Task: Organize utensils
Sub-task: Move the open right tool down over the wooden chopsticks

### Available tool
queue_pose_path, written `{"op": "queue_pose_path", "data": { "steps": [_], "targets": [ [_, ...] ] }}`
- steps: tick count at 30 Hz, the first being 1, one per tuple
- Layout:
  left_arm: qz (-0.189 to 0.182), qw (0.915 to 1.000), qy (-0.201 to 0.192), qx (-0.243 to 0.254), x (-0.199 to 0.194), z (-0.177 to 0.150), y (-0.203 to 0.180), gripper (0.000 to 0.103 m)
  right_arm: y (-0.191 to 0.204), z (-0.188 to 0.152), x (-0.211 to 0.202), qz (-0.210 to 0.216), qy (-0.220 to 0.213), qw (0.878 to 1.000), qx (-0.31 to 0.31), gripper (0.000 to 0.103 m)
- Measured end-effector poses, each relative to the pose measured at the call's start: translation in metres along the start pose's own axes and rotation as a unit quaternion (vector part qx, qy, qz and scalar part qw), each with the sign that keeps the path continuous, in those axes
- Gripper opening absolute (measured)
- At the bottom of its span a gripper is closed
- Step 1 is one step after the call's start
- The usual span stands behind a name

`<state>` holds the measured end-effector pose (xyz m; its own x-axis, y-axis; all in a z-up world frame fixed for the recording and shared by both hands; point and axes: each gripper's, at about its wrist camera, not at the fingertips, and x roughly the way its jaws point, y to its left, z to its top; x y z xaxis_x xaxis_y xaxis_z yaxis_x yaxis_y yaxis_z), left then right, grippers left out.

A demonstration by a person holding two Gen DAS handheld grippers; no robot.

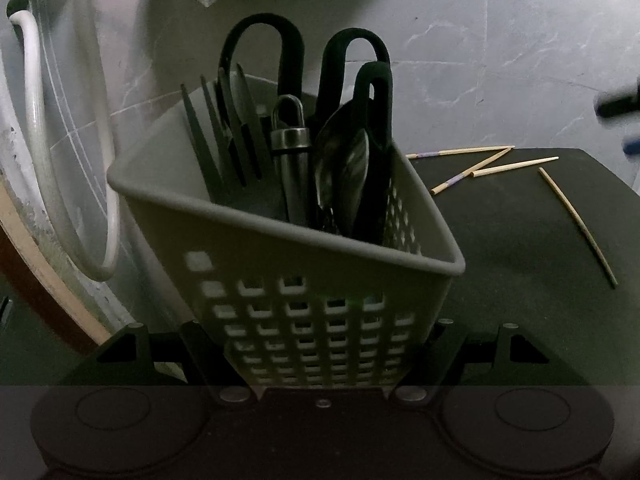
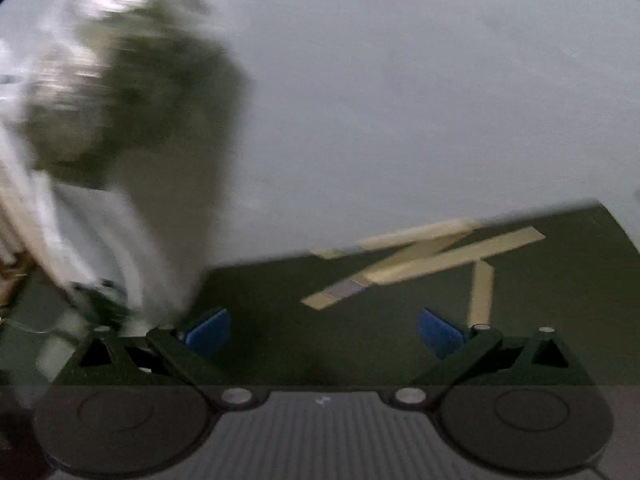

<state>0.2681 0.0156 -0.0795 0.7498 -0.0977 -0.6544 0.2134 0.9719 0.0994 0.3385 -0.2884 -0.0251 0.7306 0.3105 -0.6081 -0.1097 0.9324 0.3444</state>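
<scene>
A grey perforated utensil basket [image 1: 288,240] fills the left wrist view, and my left gripper [image 1: 320,344] is shut on its lower part, one finger on each side. Inside stand black loop-handled utensils [image 1: 280,52], a black fork-like tool [image 1: 216,136], a steel handle with a ring [image 1: 294,148] and a shiny spoon [image 1: 348,168]. Several wooden chopsticks [image 1: 516,166] lie scattered on the dark mat [image 1: 520,260] to the basket's right. In the blurred right wrist view my right gripper [image 2: 324,332] stands open over the mat [image 2: 280,300], its blue pads [image 2: 210,330] wide apart and empty, the chopsticks [image 2: 440,256] just ahead.
A white hose [image 1: 32,120] curves down the grey marbled wall [image 1: 480,60] left of the basket. A wooden edge [image 1: 40,272] runs along the lower left. The basket shows as a blurred mass [image 2: 120,120] at the left of the right wrist view.
</scene>
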Motion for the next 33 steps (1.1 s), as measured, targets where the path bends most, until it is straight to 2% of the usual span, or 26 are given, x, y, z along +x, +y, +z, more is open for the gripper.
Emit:
{"op": "queue_pose_path", "data": {
  "steps": [3, 5, 10, 14, 16, 20, 27, 30, 33],
  "targets": [
    [0.007, 1.0000, 0.005, -0.004, 0.002, 0.002, -0.004, 0.077, -0.036, -0.008, 0.011, -0.038, 0.041, 0.997, 0.047, 0.102],
    [0.012, 0.9999, 0.007, -0.007, 0.003, 0.004, -0.007, 0.077, -0.058, -0.013, 0.018, -0.046, 0.068, 0.993, 0.083, 0.102],
    [0.024, 0.9995, 0.013, -0.015, 0.005, 0.006, -0.014, 0.078, -0.092, -0.024, 0.035, -0.045, 0.131, 0.976, 0.168, 0.102],
    [0.033, 0.9991, 0.017, -0.022, 0.007, 0.008, -0.019, 0.078, -0.106, -0.032, 0.047, -0.030, 0.166, 0.962, 0.216, 0.092],
    [0.036, 0.9989, 0.018, -0.025, 0.007, 0.009, -0.020, 0.078, -0.108, -0.034, 0.054, -0.029, 0.181, 0.957, 0.224, 0.091],
    [0.043, 0.9985, 0.020, -0.028, 0.008, 0.009, -0.022, 0.078, -0.105, -0.027, 0.068, -0.009, 0.180, 0.958, 0.224, 0.087],
    [0.053, 0.9979, 0.022, -0.032, 0.009, 0.011, -0.028, 0.078, -0.094, -0.002, 0.102, 0.039, 0.172, 0.956, 0.235, 0.086],
    [0.056, 0.9976, 0.021, -0.034, 0.010, 0.011, -0.030, 0.078, -0.096, 0.013, 0.104, 0.039, 0.173, 0.966, 0.191, 0.086],
    [0.057, 0.9977, 0.016, -0.031, 0.012, 0.010, -0.033, 0.078, -0.100, 0.036, 0.106, 0.031, 0.170, 0.981, 0.092, 0.087]
  ]
}}
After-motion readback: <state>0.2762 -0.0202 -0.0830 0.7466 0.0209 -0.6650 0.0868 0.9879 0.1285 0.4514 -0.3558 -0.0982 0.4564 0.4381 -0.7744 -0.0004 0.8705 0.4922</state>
